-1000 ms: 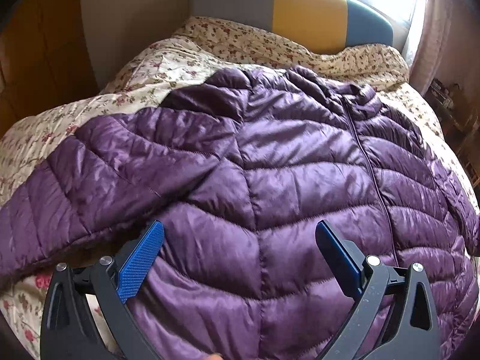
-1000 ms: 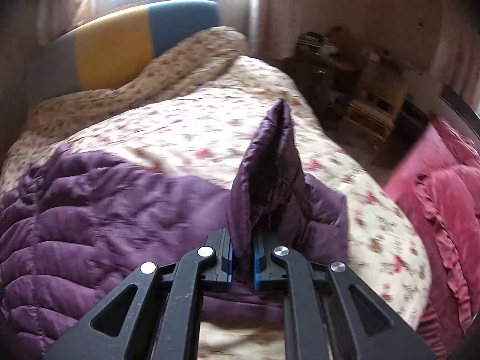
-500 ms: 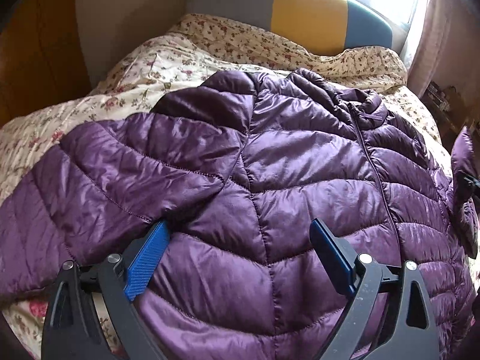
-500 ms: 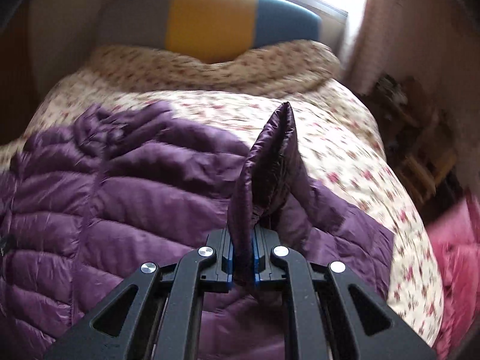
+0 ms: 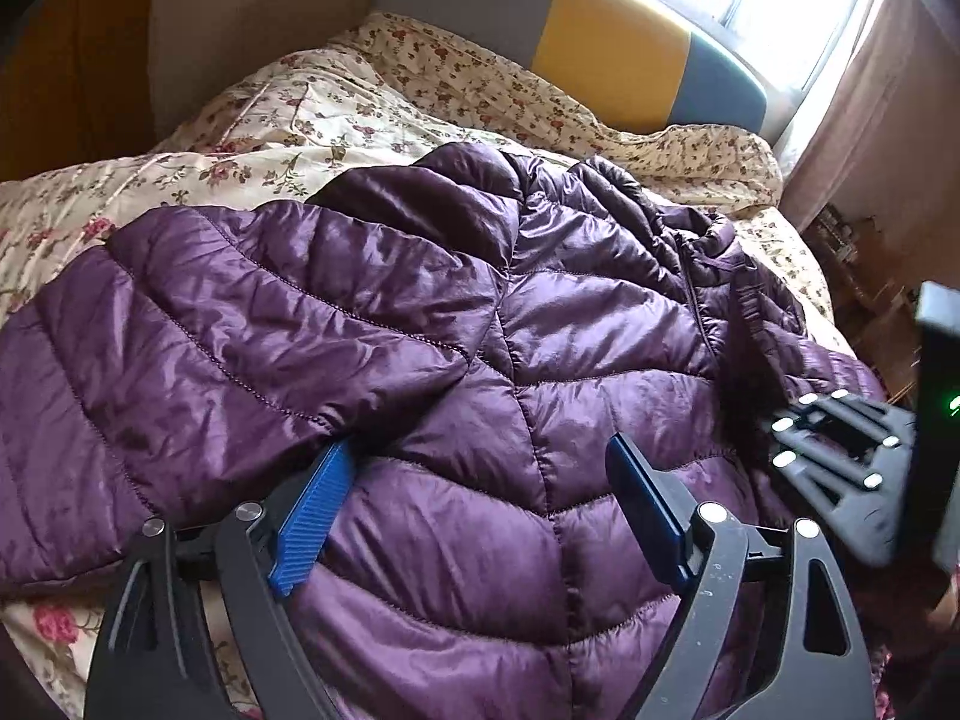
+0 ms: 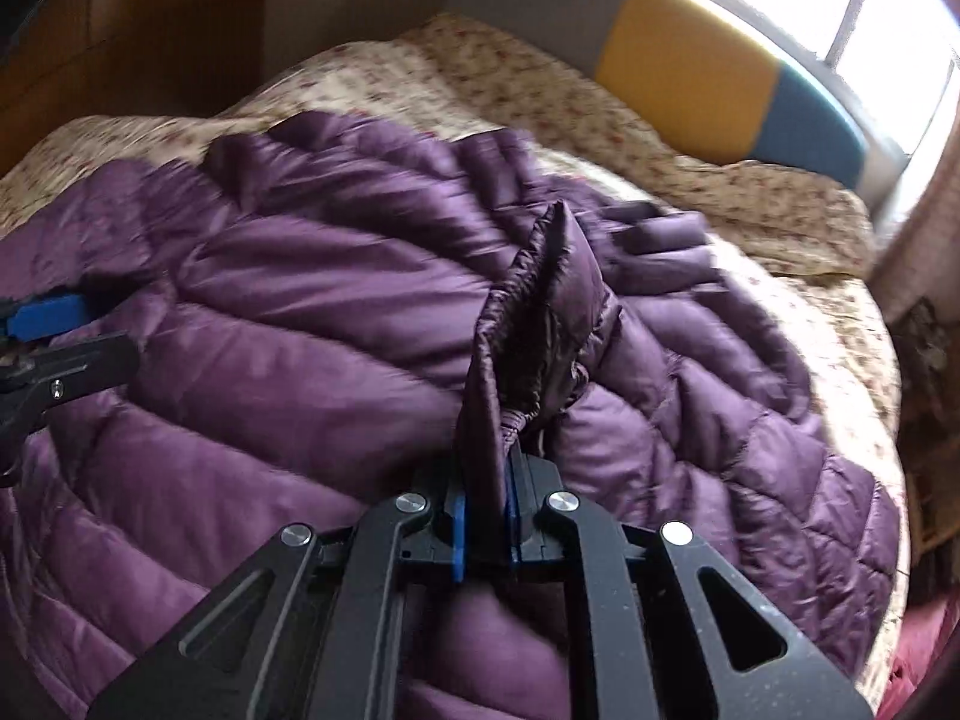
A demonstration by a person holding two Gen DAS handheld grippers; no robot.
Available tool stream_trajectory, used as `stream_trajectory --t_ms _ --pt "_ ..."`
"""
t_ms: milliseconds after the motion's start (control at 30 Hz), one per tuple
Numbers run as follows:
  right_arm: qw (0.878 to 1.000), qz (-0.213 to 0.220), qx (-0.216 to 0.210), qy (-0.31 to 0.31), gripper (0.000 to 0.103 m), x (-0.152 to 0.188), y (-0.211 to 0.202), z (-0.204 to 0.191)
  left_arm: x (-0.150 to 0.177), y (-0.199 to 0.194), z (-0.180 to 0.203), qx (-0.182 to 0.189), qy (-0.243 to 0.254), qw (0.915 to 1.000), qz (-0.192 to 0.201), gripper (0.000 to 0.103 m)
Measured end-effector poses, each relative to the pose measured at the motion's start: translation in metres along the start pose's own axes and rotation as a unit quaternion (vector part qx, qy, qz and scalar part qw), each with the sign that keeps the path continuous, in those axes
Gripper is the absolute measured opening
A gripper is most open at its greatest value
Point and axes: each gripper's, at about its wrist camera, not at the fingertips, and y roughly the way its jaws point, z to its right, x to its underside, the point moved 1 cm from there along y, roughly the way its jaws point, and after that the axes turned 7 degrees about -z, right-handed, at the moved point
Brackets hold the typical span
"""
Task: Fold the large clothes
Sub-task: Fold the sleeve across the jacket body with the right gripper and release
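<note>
Right gripper (image 6: pixel 483 531) pinches the sleeve cuff (image 6: pixel 534 324) mid-frame above the purple jacket (image 5: pixel 480 360). Left gripper (image 5: pixel 480 504), jaws wide and just narrowing, straddles the jacket's lower panel; floral bedding (image 5: pixel 288 120) lies bare upper left.

We see our right gripper (image 6: pixel 483 516) clamped on a cuff (image 6: pixel 534 324) that stands up over the purple jacket (image 6: pixel 288 324) spread on the floral bedspread (image 6: pixel 780 204).

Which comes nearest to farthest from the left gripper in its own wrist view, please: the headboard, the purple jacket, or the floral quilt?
1. purple jacket, directly beneath the left gripper.
2. floral quilt, spread beyond the jacket.
3. headboard, at the bed's far end.
</note>
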Motion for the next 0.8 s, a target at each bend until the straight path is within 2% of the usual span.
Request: stream_trajectory --t_ms 33,67,200,267,333,467,567,667,800 --pt "1.0 0.0 -0.007 -0.003 0.011 0.0 0.001 -0.004 0.0 -0.001 0.0 0.003 -0.002 1.0 0.0 0.085" --pt "1.0 0.002 -0.014 -0.009 0.019 0.001 0.001 -0.009 0.0 -0.002 -0.001 0.006 -0.005 1.0 0.0 0.085" --pt "1.0 0.01 -0.023 -0.018 0.032 0.005 -0.002 -0.017 -0.003 -0.007 -0.005 0.023 -0.027 0.9993 0.0 0.085" --pt "0.999 0.013 -0.02 -0.021 0.05 0.009 -0.009 -0.016 -0.006 -0.011 -0.003 0.04 -0.035 0.9986 0.001 0.085" --pt "0.999 0.021 -0.018 -0.025 0.056 0.017 -0.02 -0.018 -0.009 -0.015 0.002 0.046 -0.036 0.9983 0.005 0.085" --pt "0.999 0.035 -0.012 -0.024 0.075 0.033 -0.047 -0.007 -0.017 -0.019 0.019 0.069 -0.033 0.997 0.005 0.085" --pt "0.999 0.042 -0.007 -0.009 0.082 0.046 -0.065 0.012 -0.021 -0.014 0.037 0.085 -0.029 0.9959 -0.004 0.085" --pt "0.999 0.043 0.004 0.021 0.084 0.058 -0.076 0.038 -0.023 -0.002 0.06 0.091 -0.016 0.9956 -0.018 0.084" --pt "0.995 0.041 0.028 0.082 0.085 0.074 -0.082 0.083 -0.025 0.023 0.086 0.091 -0.006 0.9944 -0.052 0.074"
